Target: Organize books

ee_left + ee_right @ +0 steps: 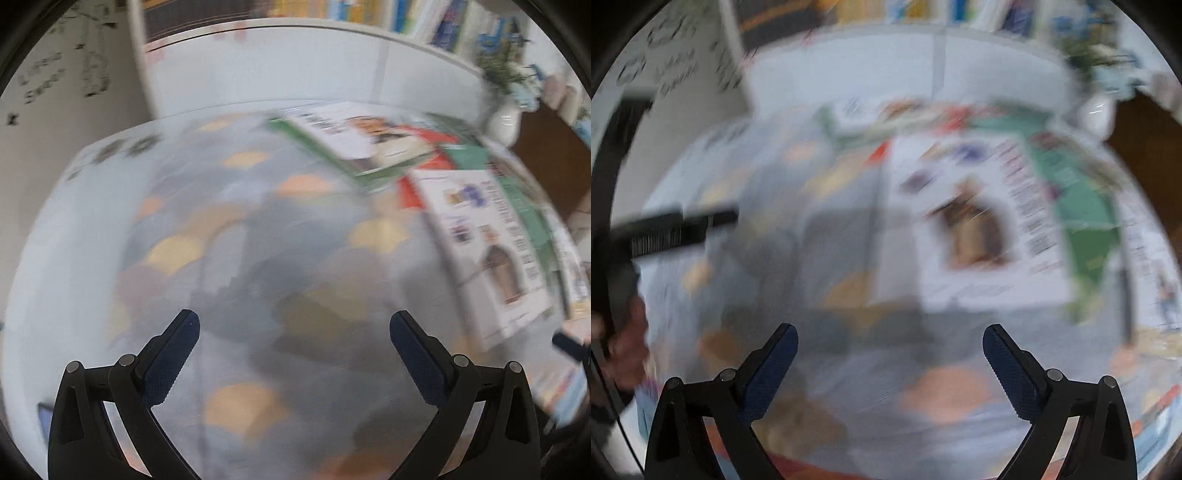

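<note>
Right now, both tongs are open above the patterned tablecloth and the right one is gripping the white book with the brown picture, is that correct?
Not quite: the right tongs grip nothing. The right wrist view shows their fingers spread with only the patterned tablecloth between them, and the white book with the brown picture lies ahead, untouched. The left tongs are open too.

Motion blur smears both my views — the white-covered book's (pixel 979 221) print is unreadable, and the whiteboard (pixel 62 77) scrawl too; the shelf books (pixel 424 18) run off the top edge.
</note>
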A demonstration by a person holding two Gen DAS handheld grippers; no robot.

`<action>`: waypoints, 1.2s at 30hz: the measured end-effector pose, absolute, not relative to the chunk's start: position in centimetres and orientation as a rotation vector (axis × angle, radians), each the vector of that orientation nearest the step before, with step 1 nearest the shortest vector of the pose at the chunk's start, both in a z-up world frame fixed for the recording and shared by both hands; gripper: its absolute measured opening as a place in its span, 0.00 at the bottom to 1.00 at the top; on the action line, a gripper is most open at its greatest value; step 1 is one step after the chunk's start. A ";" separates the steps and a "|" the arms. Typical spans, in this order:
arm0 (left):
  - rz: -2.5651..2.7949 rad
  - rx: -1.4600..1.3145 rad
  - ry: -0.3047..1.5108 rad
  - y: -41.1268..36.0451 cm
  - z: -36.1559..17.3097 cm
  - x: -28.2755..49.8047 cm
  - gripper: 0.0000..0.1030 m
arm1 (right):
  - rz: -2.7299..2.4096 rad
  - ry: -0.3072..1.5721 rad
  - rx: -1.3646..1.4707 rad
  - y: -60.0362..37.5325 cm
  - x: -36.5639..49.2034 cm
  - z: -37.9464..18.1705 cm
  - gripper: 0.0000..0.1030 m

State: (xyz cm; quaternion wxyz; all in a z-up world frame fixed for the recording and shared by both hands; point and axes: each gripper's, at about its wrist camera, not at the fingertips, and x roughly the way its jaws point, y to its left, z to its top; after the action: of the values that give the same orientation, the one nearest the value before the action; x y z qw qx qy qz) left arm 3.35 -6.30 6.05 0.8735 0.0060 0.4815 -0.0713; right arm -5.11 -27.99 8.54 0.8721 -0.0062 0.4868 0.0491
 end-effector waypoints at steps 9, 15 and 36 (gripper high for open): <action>-0.352 0.007 1.081 -16.3 4.8 6.4 0.96 | -0.046 0.984 0.173 -39.5 -0.2 9.3 1.00; -0.372 -0.052 1.148 -17.3 3.0 6.3 0.89 | -0.001 1.056 0.210 -41.2 2.1 6.8 0.87; -0.560 -0.195 1.212 -17.7 2.1 6.6 0.59 | 0.120 1.150 0.170 -39.0 3.8 4.4 0.46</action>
State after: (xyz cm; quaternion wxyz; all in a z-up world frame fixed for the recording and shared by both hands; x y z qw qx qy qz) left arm 6.61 -17.72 2.12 0.7810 -0.0904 0.5609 -0.2591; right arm 3.83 -38.97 4.38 0.8340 0.0800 0.5429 0.0566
